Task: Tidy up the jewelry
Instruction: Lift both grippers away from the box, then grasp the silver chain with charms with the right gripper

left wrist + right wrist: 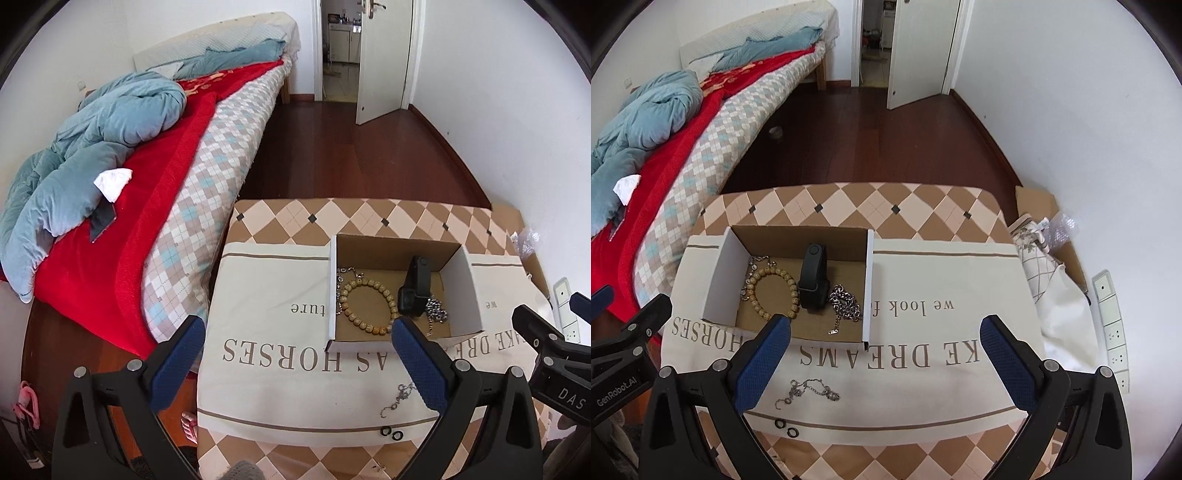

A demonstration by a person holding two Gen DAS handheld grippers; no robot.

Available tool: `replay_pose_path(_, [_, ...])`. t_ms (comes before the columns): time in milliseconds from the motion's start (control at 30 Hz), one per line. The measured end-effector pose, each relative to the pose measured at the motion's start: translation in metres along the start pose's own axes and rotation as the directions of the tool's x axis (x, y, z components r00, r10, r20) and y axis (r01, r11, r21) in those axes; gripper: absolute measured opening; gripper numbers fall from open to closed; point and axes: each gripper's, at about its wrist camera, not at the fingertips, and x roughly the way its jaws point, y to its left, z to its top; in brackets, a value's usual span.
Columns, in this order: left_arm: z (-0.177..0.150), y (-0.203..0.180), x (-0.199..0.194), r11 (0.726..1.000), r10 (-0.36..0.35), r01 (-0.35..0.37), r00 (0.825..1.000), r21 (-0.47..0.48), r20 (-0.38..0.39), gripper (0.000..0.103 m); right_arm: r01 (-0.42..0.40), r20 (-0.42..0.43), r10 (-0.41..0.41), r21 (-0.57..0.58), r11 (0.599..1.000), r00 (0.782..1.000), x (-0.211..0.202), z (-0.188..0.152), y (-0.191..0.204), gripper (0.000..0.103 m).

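Observation:
An open cardboard box (461,284) (718,280) stands on a cloth-covered table. In it lie a wooden bead bracelet (365,306) (772,291), a black wristband (415,291) (812,282), a chunky silver chain (436,312) (846,304) and a thin chain (753,267). On the cloth in front of the box lie a thin silver chain (400,397) (807,391) and two small black rings (391,432) (786,428). My left gripper (299,354) is open and empty, above the cloth left of the box. My right gripper (886,350) is open and empty, above the cloth in front of the box.
The table (849,199) has a diamond-pattern cover under a cream cloth with lettering (923,332). A bed with a red blanket (129,221) stands to the left. Cardboard and bubble wrap (1060,229) lie at the right by the wall. A wooden floor (868,140) and an open door (916,51) lie beyond.

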Motion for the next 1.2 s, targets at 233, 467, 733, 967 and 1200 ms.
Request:
replay_pose_path(233, [-0.008,0.002,-0.053,1.0,-0.02,0.02,0.997,-0.006,0.076,0.103,-0.005,0.081,0.004,0.013,1.0,0.997,-0.048,-0.011,-0.006,0.103])
replay_pose_path(467, [-0.017,0.002,-0.1,1.0,-0.028,0.028,0.989,0.004,0.143,0.103,-0.013,0.155,0.009,0.023,1.0,0.988,-0.097,-0.024,-0.012,0.103])
replay_pose_path(733, [-0.029,0.007,-0.139,1.0,-0.029,0.03,0.98,-0.006,0.197,0.103,-0.014,0.224,0.006,0.034,0.999,0.975,-0.145,-0.043,-0.019,0.103])
replay_pose_path(967, [-0.042,0.007,-0.16,0.999,-0.028,0.033,0.975,-0.019,0.221,0.103,-0.033,0.247,0.018,0.057,0.998,0.969,-0.166,-0.057,-0.025,0.103])
replay_pose_path(1200, [-0.055,0.003,-0.149,0.999,0.037,-0.031,0.977,-0.035,0.211,0.103,-0.112,0.217,0.09,0.089,0.99,0.972,-0.156,-0.07,-0.036,0.103])
